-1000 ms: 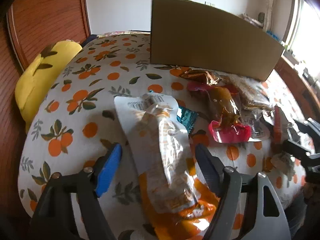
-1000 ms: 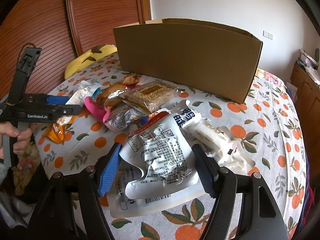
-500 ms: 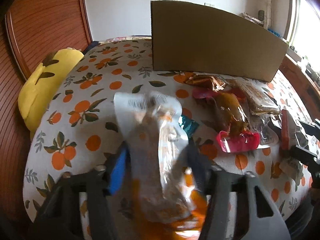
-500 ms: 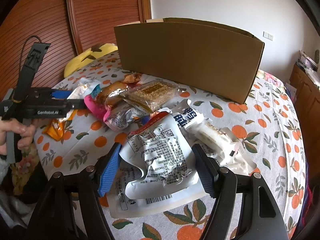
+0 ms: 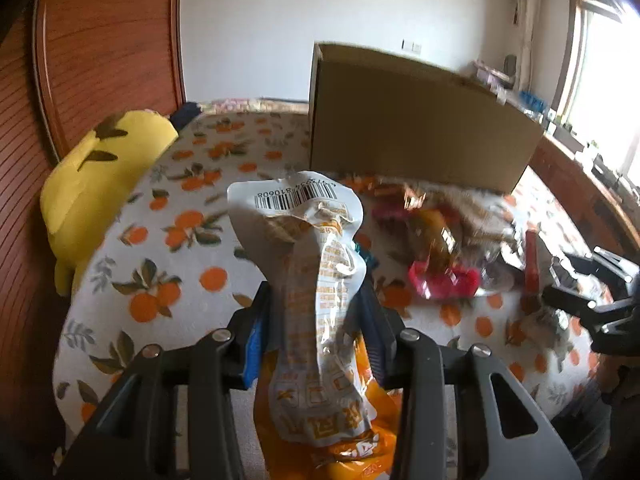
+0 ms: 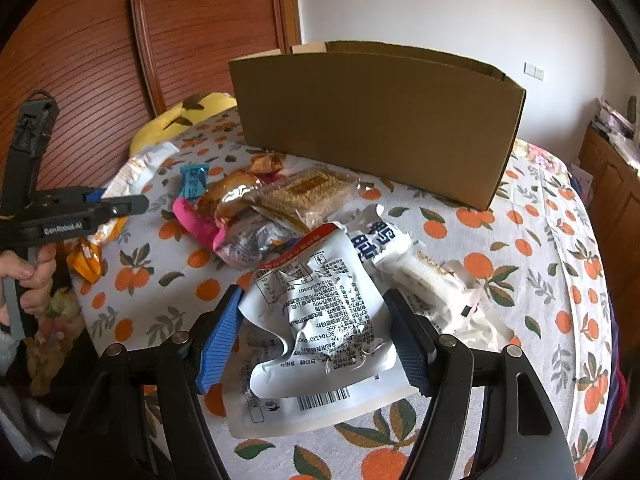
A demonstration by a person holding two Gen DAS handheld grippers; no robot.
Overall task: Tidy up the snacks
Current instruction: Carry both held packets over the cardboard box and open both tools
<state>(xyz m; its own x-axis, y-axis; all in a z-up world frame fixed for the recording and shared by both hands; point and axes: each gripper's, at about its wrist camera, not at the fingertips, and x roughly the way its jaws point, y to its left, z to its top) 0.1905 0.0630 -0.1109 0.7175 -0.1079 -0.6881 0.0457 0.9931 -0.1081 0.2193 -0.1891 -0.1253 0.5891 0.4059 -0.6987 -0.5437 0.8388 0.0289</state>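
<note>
Left gripper point(image 5: 316, 320) jaws just closed, now pinching long orange-and-clear plastic snack pouch point(image 5: 320, 300), long axis pointing ahead toward open brown cardboard box point(image 5: 416, 128). Right gripper point(image 6: 316, 340) jaws wide, straddling crumpled white foil snack packet point(image 6: 320, 312) lying on orange-print worktop point(image 6: 520, 280).

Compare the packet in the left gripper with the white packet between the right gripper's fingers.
The orange packet is pinched by the left gripper, whose jaws have just been closing, and raised off the cloth; the white packet lies on the cloth between the open right gripper fingers, unpressed. The orange packet is long and narrow; the white packet is broader and squarer. Both are crinkly and carry a barcode.
</note>
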